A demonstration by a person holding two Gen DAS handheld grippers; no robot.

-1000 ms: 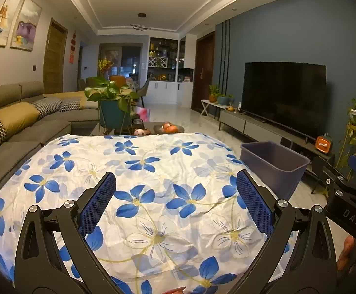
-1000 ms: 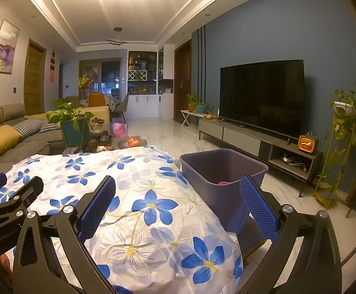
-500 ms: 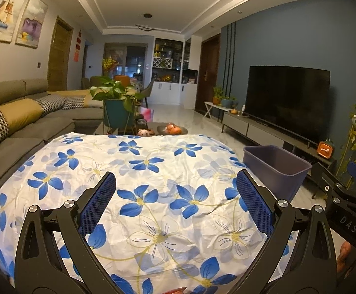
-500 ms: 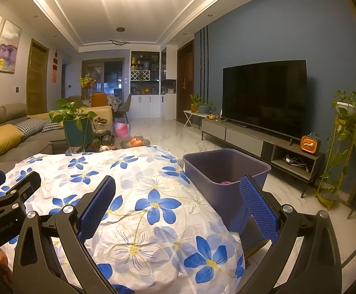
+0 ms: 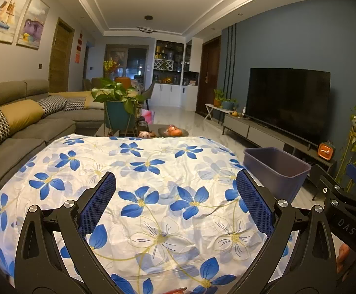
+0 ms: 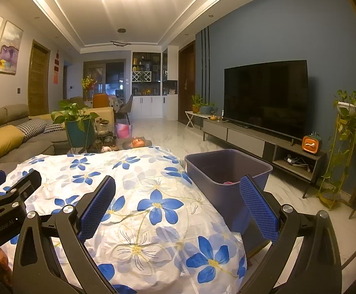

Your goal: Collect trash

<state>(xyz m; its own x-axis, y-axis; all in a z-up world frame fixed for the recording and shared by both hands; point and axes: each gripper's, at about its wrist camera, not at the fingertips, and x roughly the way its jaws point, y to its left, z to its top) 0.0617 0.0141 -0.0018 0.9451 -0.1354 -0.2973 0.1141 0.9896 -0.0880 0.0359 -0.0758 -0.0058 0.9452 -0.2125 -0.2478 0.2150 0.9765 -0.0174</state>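
Note:
A purple bin stands on the floor at the right edge of a table draped in a white cloth with blue flowers. Something pink lies inside the bin. In the left wrist view the same bin shows to the right of the cloth. My left gripper hangs open over the cloth's near part, nothing between its fingers. My right gripper is open too, above the cloth's right edge, its right finger in front of the bin. I see no loose trash on the cloth.
A grey sofa runs along the left. A potted plant and a low table with fruit stand beyond the cloth. A TV console lines the right wall, with marble floor between. A plant stand is at far right.
Both views have tilted upward a little, so more ceiling shows and the table sits lower. Both grippers stay open and hold nothing.

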